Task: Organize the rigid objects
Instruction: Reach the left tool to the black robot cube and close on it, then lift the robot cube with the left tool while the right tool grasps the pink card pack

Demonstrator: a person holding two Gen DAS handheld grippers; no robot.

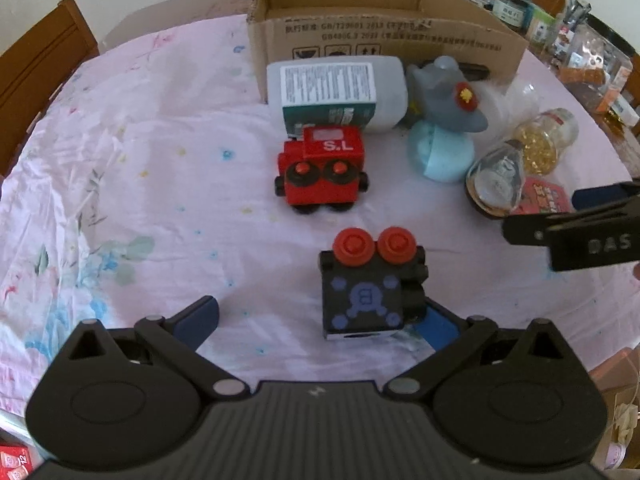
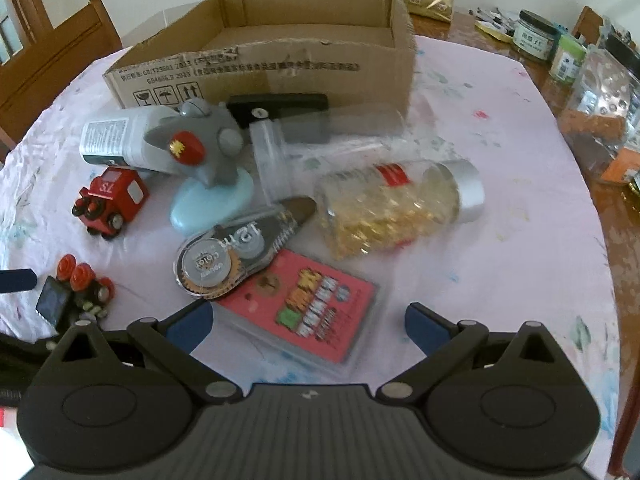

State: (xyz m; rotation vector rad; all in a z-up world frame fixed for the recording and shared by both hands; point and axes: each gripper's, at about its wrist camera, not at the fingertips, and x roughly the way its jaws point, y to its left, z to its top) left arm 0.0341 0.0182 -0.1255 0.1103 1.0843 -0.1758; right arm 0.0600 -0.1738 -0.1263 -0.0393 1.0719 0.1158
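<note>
You're holding both grippers spread: left gripper [image 1: 320, 320] w/ black toy train [image 1: 370, 288] (touching right finger), right gripper [image 2: 308, 322] over pink card case [image 2: 308, 308].

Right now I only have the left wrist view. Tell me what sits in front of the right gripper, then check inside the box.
Observer: The right gripper is open, and a pink card pack lies flat just ahead, between its fingers.
Operator: Say whether anything is on that pack.
Observer: The correction tape dispenser overlaps the pack's far left corner.
Operator: Now the box.
Observer: The cardboard box shows a bare floor where I can see in. Its near wall hides the closest strip.
</note>
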